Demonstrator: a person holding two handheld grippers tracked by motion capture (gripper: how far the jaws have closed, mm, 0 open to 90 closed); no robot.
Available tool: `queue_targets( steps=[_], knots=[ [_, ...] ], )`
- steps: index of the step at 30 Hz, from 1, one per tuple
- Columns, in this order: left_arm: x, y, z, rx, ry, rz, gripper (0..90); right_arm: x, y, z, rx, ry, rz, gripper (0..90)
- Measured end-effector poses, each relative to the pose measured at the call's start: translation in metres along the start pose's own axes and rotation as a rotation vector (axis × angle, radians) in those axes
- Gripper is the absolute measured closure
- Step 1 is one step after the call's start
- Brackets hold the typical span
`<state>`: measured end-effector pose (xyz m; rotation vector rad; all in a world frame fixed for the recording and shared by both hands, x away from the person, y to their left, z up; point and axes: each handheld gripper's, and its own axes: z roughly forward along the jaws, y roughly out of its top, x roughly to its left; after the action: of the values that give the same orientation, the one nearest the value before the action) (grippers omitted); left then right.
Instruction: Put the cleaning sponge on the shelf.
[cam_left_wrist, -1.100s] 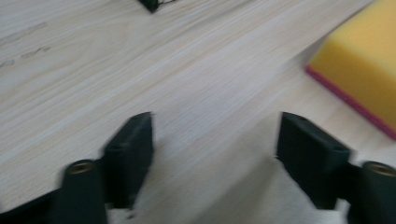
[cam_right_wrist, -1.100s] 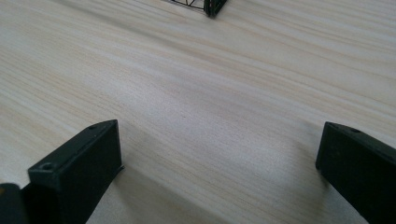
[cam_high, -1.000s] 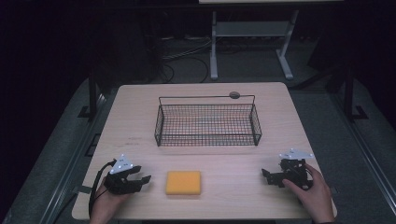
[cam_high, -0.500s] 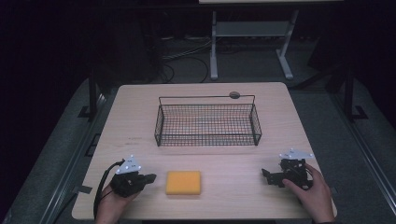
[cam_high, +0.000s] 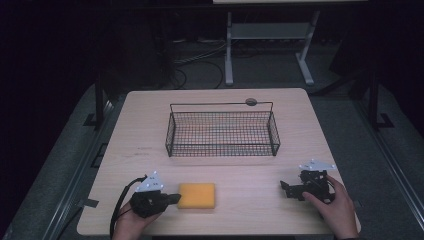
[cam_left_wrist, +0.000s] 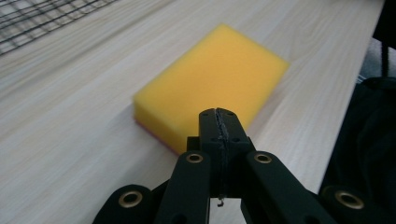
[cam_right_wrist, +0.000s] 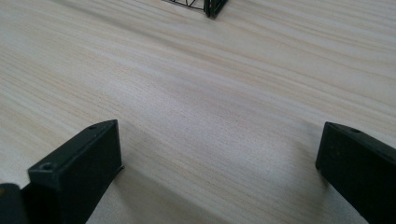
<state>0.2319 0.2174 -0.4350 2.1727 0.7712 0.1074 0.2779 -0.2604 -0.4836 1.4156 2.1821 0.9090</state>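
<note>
So, the yellow sponge (cam_high: 197, 195) is lying flat near the front edge of the worktop (cam_high: 150, 130), a bit left of centre, well apart from the wire basket (cam_high: 222, 134) sitting at its 12 o'clock. From the left gripper view a thin reddish layer can be made out along the bottom edge, probably a scouring side, face down.

The left claw (cam_left_wrist: 219, 122) is pressed fully together with nothing between the jaws; they have just been closing on empty air. Its tip is parked just beside the sponge's near corner, at the sponge's 9 o'clock in the high view (cam_high: 174, 198). Whether it's actually touching the foam can't be told. The right claw (cam_right_wrist: 212, 154) is spread wide over bare wood at the sponge's 3 o'clock, well apart from it, and is being held by a hand (cam_high: 336, 207) resting on the worktop.

As for handling: the sponge is judged to be very light and soft, so it'll squash under the pads rather than resist, and nothing fragile is at stake. Slipping shouldn't be much of a worry, since foam grips well. The best hold is probably across the shorter side edges, mid-height. With the jaws shut like this it could only be nudged, so they'd need to be opened first.
</note>
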Motion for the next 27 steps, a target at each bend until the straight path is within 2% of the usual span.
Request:
queue_targets(
  steps=[9,12,16,27],
  knots=[
    [-0.017,0.0,0.009,0.032,-0.031,0.028,89.5,0.0,0.0,0.0,0.002,0.0,-0.001,0.0],
    [-0.017,-0.001,0.011,0.038,-0.03,0.027,89.5,0.0,0.0,0.0,0.002,0.0,-0.001,0.0],
    [-0.013,-0.002,0.012,0.051,-0.008,0.023,89.5,0.0,0.0,0.0,0.002,0.0,-0.001,0.0],
    [-0.004,-0.001,0.013,0.047,0.034,0.006,89.5,0.0,0.0,0.0,0.002,0.0,-0.001,0.0]
  ],
)
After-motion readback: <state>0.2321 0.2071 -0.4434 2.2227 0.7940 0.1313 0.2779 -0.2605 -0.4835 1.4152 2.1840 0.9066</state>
